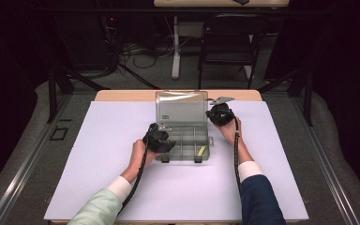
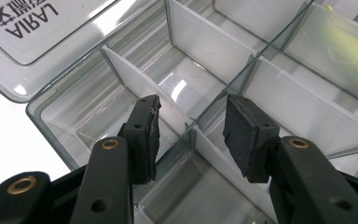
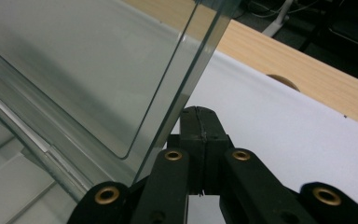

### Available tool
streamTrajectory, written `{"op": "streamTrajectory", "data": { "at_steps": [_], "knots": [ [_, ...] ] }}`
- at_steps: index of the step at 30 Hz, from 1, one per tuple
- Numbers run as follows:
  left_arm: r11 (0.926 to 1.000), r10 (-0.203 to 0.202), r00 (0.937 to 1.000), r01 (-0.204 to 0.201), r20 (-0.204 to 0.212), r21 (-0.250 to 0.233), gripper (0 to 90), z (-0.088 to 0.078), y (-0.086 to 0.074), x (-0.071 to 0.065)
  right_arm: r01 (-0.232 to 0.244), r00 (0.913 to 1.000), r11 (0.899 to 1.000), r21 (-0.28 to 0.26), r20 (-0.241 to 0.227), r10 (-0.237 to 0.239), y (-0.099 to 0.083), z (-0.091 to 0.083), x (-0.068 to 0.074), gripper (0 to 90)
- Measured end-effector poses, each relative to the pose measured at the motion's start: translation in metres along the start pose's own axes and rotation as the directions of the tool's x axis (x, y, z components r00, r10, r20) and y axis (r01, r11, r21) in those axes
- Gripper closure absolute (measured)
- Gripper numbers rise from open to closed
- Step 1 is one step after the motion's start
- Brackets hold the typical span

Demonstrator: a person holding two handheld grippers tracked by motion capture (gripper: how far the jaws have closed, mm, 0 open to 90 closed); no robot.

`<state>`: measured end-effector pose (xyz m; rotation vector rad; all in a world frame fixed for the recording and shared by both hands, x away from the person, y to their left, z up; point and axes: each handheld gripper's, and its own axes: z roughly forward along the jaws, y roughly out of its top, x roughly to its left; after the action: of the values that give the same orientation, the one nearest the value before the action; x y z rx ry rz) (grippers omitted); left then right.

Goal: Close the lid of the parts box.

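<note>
A clear plastic organiser box (image 1: 183,151) lies on the white sheet with its lid (image 1: 181,107) standing up at the back. My left gripper (image 1: 163,140) hovers at the box's left end. Its jaws (image 2: 193,130) stand apart above the white dividers (image 2: 200,44), with nothing pressed between the pads. The lid's label (image 2: 25,21) lies at the upper left. My right gripper (image 1: 214,114) is at the lid's right edge. Its pads (image 3: 199,126) are pressed together just beside the lid's clear edge (image 3: 186,79), with nothing between them. A small yellow piece (image 1: 200,151) sits in the front right compartment.
The white sheet (image 1: 122,187) covers most of the wooden table (image 1: 122,95), whose bare edge shows at the back. A black chair (image 1: 229,42) and a desk leg (image 1: 175,47) with cables stand beyond the table.
</note>
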<state>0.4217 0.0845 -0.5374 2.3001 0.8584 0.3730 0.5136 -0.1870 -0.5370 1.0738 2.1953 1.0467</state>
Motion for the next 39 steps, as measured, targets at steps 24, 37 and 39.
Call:
{"op": "streamTrajectory", "data": {
  "at_steps": [24,37,39],
  "knots": [
    [0.9999,-0.015,0.9997,0.015,-0.020,0.003,53.2,0.000,0.001,-0.003,0.028,0.9994,0.995,-0.095,-0.019,-0.030,0.006,-0.018,0.002,90.0],
    [0.9991,-0.037,0.9992,0.037,-0.011,-0.019,51.7,0.000,-0.002,-0.001,0.049,0.9983,0.991,-0.122,-0.025,-0.052,0.006,-0.024,0.004,90.0],
    [0.9988,-0.042,0.9991,0.042,-0.003,-0.024,51.2,0.000,-0.002,-0.001,0.051,0.9981,0.991,-0.125,-0.028,-0.055,0.006,-0.025,0.004,90.0]
  ]
}}
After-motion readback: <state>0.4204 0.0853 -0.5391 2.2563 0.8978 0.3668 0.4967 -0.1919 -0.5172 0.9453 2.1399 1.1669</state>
